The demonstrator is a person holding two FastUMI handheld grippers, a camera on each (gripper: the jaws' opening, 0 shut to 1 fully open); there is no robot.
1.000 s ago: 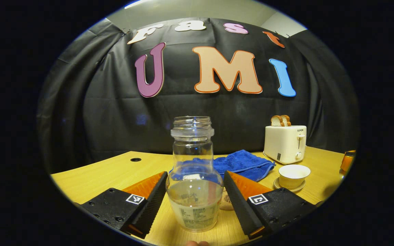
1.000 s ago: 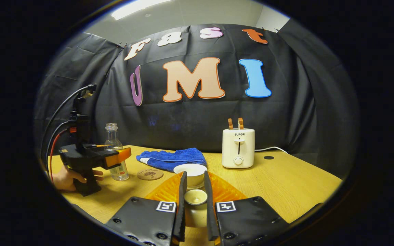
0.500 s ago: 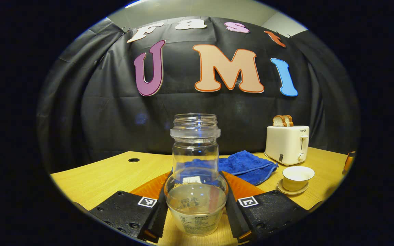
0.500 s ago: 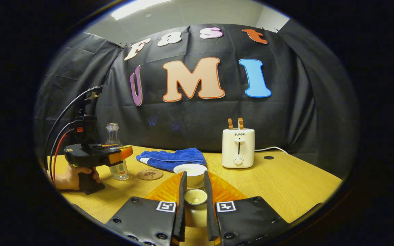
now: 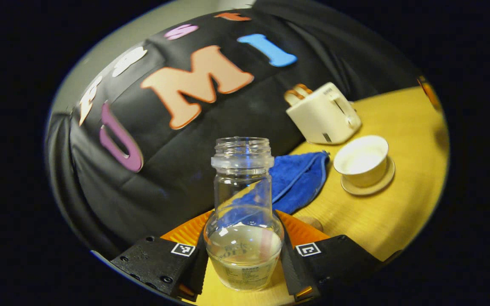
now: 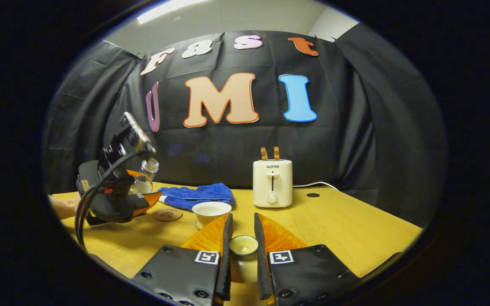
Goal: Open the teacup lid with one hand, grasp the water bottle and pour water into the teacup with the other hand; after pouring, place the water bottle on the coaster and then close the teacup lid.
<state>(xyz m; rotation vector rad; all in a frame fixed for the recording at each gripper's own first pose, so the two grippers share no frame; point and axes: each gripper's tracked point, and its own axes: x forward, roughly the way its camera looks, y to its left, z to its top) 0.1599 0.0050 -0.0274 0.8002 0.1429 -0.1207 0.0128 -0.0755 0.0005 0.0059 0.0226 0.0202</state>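
My left gripper (image 5: 241, 238) is shut on a clear, uncapped water bottle (image 5: 243, 199) holding a little water, lifted and tilted. In the right gripper view the same left gripper (image 6: 117, 195) holds the bottle (image 6: 145, 178) leaning right, left of the teacup (image 6: 211, 211). The white teacup (image 5: 360, 159) stands open on its saucer (image 5: 368, 187). My right gripper (image 6: 242, 225) is shut on the small round teacup lid (image 6: 243, 245), near the table's front, this side of the cup. A round wooden coaster (image 6: 166, 215) lies between bottle and cup.
A crumpled blue towel (image 6: 196, 196) lies behind the coaster. A white toaster (image 6: 272, 183) with two bread slices stands at the back, its cord trailing right. A hand (image 6: 64, 206) holds the left gripper. The wooden table (image 6: 347, 225) stretches to the right.
The left gripper went from open to shut on the bottle, then lifted it off the table and tilted it toward the teacup. The right gripper kept the lid and shifted slightly.
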